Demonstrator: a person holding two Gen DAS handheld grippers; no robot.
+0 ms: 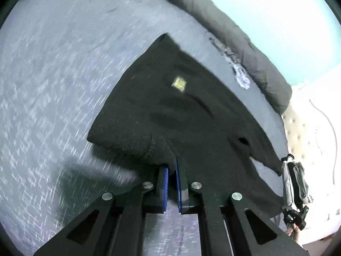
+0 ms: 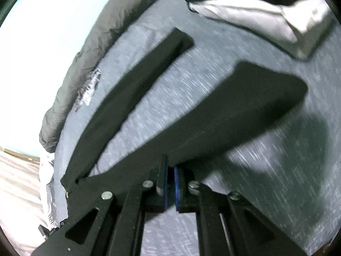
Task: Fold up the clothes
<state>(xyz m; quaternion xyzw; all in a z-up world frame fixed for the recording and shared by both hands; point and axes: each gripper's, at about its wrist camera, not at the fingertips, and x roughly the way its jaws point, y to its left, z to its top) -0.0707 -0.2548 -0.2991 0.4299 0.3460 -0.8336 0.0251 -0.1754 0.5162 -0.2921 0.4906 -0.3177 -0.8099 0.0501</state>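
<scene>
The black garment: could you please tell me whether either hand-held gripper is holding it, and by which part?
Both hold it. The left hand-held gripper pinches the black garment at its near edge; the right hand-held gripper pinches another edge.

Both views are fisheye, with strong bending toward the rims and black corners. Light is cool and fairly even; the pale wall (image 1: 266, 10) looks washed out. The bedsheet (image 1: 53, 85) pattern smears into streaks from motion blur in both views. The black garment (image 1: 170, 111) shows little detail and throws a soft shadow (image 1: 89, 177) below its edge; another soft shadow (image 2: 307, 140) lies in the right view.
</scene>
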